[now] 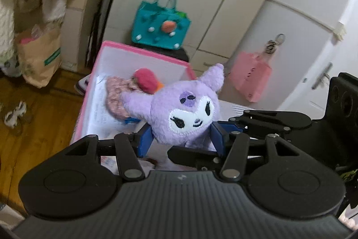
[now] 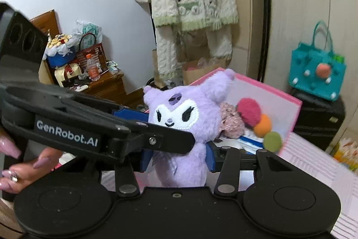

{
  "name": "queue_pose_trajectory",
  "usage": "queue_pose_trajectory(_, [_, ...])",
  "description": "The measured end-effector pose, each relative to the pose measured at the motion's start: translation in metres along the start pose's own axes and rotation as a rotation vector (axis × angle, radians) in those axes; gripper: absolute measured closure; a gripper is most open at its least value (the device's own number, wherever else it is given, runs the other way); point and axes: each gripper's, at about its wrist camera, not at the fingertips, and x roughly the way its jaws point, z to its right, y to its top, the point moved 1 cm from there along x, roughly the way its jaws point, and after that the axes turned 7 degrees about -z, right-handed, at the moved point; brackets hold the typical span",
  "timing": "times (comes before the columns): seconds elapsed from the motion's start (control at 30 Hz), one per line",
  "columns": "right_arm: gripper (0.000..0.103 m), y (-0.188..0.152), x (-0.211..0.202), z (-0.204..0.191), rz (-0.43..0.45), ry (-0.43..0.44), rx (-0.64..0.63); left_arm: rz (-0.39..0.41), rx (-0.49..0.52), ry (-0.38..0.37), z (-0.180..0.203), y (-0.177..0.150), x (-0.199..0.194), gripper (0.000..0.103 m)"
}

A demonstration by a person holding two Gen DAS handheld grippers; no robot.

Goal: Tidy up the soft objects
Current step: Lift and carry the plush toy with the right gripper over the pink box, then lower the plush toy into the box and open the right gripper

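A purple plush doll (image 1: 183, 113) with a white face is held upright over the open pink box (image 1: 143, 53). My left gripper (image 1: 181, 140) is shut on its head, one blue pad on each side. My right gripper (image 2: 176, 158) is shut on the doll's (image 2: 179, 127) body lower down, its blue pads against both flanks. One black finger (image 2: 156, 138) of the left gripper crosses in front from the left. Inside the box (image 2: 290, 102) lie a pink floral soft piece (image 2: 230, 122) and a string of red, orange and green pom-poms (image 2: 248, 111).
A teal felt bag (image 1: 161, 24) stands on a dark stand behind the box. A pink bag (image 1: 250, 80) hangs on the white cupboard. Knitted garments (image 2: 192, 3) hang at the back, with a paper bag (image 1: 38, 55) below. A cluttered wooden cabinet (image 2: 105, 84) is far left. A person's hand (image 2: 22, 167) grips the left tool.
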Motion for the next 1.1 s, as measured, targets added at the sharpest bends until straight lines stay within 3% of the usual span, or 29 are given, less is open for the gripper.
queue_pose_trajectory(0.13, [0.052,0.013,0.03,0.014,-0.044,0.044,0.054,-0.05,-0.05,0.01,-0.026,0.018,0.021,0.049])
queue_pose_trajectory(0.4, [0.052,0.023,0.082,0.035,-0.186,0.136,0.144,-0.134,-0.03,0.115,-0.049,0.03,0.052,0.049])
queue_pose_trajectory(0.67, [0.055,0.024,0.103,0.044,-0.252,0.146,0.171,-0.129,0.004,0.171,-0.042,0.034,0.059,0.049])
queue_pose_trajectory(0.87, [0.06,0.026,0.114,0.053,-0.314,0.12,0.185,-0.009,0.072,0.287,-0.03,0.033,0.052,0.048])
queue_pose_trajectory(1.0, [0.06,0.03,0.115,0.057,-0.344,0.123,0.206,0.005,0.05,0.256,-0.029,0.037,0.047,0.048])
queue_pose_trajectory(1.1, [0.057,0.028,0.103,0.052,-0.314,0.08,0.175,0.015,0.059,0.256,-0.026,0.033,0.04,0.048])
